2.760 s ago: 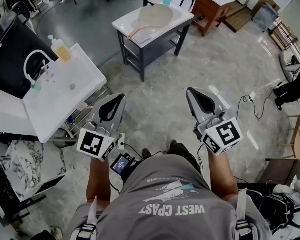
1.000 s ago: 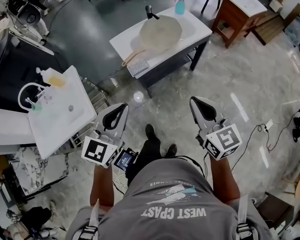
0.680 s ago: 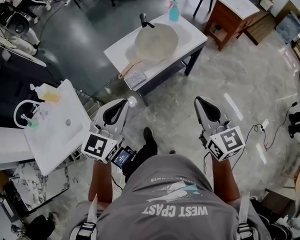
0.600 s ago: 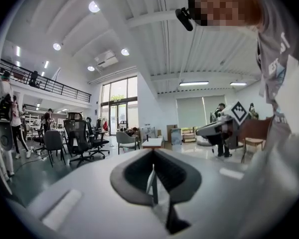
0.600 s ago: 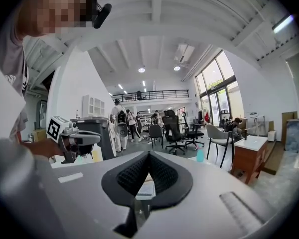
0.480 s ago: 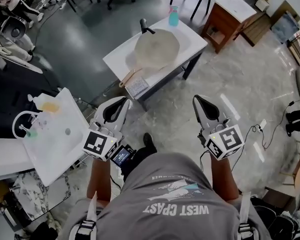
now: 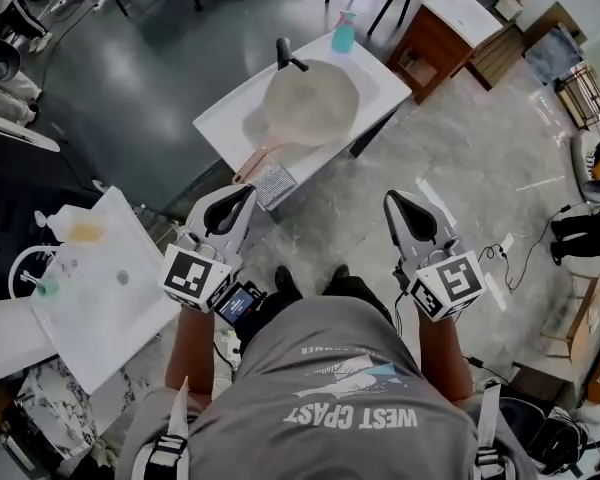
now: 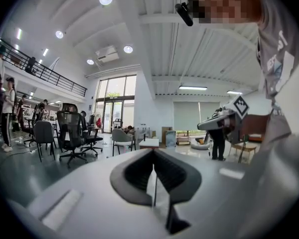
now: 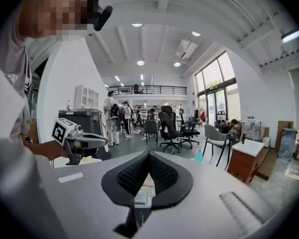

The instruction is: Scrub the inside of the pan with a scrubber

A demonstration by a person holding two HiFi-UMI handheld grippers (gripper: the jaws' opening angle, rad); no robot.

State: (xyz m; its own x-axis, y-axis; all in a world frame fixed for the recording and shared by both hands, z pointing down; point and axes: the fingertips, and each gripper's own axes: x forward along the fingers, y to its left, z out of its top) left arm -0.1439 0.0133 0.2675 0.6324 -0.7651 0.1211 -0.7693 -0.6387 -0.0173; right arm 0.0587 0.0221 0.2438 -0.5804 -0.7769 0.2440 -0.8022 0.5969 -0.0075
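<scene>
Left hand-held gripper [image 8: 153, 159] jaws pressed together, empty, office chairs [image 8: 70, 136] at left, right hand-held gripper [image 8: 205, 126] beyond

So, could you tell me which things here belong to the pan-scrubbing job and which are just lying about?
For the job:
pan on the white sink table
likely scrubber, at the table's edge by the pan's handle
left gripper and right gripper, both shut and empty

Just about:
blue spray bottle
yellow bottle on the other sink
wooden cabinet

The grey shirt [image 7: 342, 373] carries the print "WEST COAST". The print reads upside down in the head view.
</scene>
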